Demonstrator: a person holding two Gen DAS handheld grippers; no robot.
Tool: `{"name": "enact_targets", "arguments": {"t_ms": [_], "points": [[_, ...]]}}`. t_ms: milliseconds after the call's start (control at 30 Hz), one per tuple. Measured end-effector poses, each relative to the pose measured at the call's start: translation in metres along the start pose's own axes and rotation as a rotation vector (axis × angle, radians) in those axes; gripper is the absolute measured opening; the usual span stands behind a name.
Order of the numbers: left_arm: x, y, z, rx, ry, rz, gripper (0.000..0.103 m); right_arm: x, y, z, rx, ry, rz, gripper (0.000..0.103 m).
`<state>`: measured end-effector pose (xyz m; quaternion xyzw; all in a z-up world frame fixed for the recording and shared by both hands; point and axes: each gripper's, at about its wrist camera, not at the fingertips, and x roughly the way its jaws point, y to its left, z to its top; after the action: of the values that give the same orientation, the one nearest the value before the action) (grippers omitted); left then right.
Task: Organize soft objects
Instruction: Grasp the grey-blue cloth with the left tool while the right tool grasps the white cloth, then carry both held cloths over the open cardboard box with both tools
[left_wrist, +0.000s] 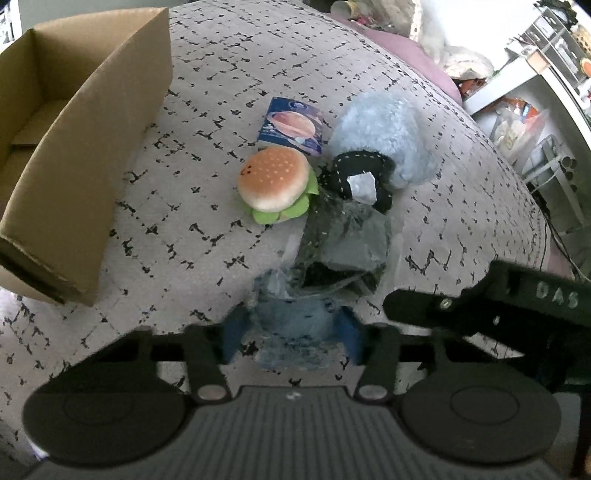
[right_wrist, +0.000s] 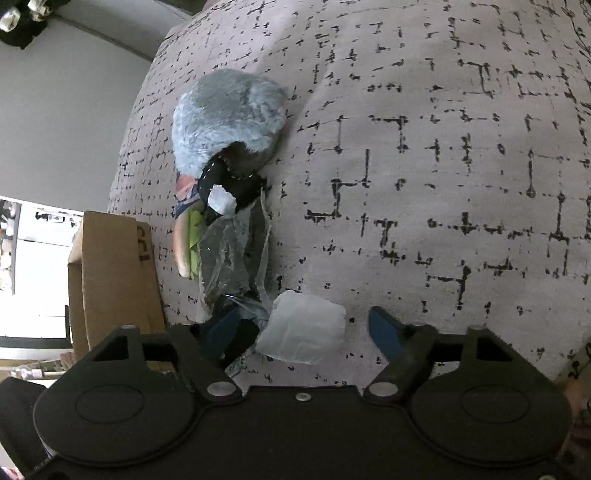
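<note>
Left gripper (left_wrist: 291, 332): pointed steeply down toward bedspread (left_wrist: 369, 74), blue fingertips (left_wrist: 231, 338) either side of light-blue plastic-wrapped bundle (left_wrist: 291, 328), pads appear to press its flanks. Right gripper (right_wrist: 306, 328): likewise pitched down, jaws partly apart, blue fingertips (right_wrist: 384, 328) flanking white packet (right_wrist: 303, 328); left finger touching or nearly touching packet, right finger clear of it with gap showing. In left wrist view, right gripper's black finger arm crosses in from right edge.

A burger plush (left_wrist: 275, 183), a fluffy pale-blue plush (left_wrist: 384, 136) and a black stitched pouch (left_wrist: 360, 177) are bunched together on the bed; a pale soft square (right_wrist: 303, 330) lies nearby.
</note>
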<state>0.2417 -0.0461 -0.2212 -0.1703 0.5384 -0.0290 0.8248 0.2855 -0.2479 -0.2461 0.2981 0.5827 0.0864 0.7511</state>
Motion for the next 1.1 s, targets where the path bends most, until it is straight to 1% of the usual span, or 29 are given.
{"name": "enact_targets", "arguments": {"t_ms": [33, 67, 133, 233, 267, 400, 500, 667, 767, 900, 1100], "points": [[-0.001, 0.0, 0.0, -0.005, -0.001, 0.0, 0.044, 0.001, 0.001, 0.0, -0.002, 0.002, 0.002, 0.06], [-0.001, 0.0, 0.0, -0.004, 0.0, 0.0, 0.04, 0.001, 0.001, 0.0, -0.001, 0.005, 0.007, 0.048], [-0.004, -0.001, -0.001, 0.002, -0.001, 0.0, 0.034, 0.002, 0.0, -0.001, 0.008, 0.01, 0.018, 0.048], [-0.011, 0.001, -0.002, -0.003, -0.007, -0.006, 0.027, -0.003, 0.002, -0.003, -0.008, -0.009, 0.023, 0.047], [-0.013, 0.001, -0.002, -0.006, -0.009, -0.007, 0.023, -0.005, 0.003, -0.004, -0.011, -0.015, 0.025, 0.047], [-0.028, 0.001, -0.002, -0.008, -0.032, -0.009, 0.015, -0.013, 0.004, -0.006, -0.022, -0.038, 0.036, 0.047], [-0.038, -0.001, -0.005, -0.011, -0.054, -0.013, 0.012, -0.019, 0.005, -0.008, -0.031, -0.059, 0.046, 0.047], [-0.056, -0.006, -0.012, 0.002, -0.08, -0.016, 0.009, -0.027, 0.008, -0.01, -0.041, -0.088, 0.071, 0.047], [-0.068, -0.008, -0.015, 0.01, -0.108, -0.012, 0.009, -0.034, 0.011, -0.013, -0.074, -0.12, 0.085, 0.047], [-0.083, -0.011, -0.016, 0.017, -0.137, -0.005, 0.009, -0.043, 0.017, -0.013, -0.115, -0.156, 0.124, 0.047], [-0.109, -0.019, -0.017, 0.053, -0.205, 0.013, 0.009, -0.057, 0.025, -0.017, -0.157, -0.201, 0.189, 0.047]]}}
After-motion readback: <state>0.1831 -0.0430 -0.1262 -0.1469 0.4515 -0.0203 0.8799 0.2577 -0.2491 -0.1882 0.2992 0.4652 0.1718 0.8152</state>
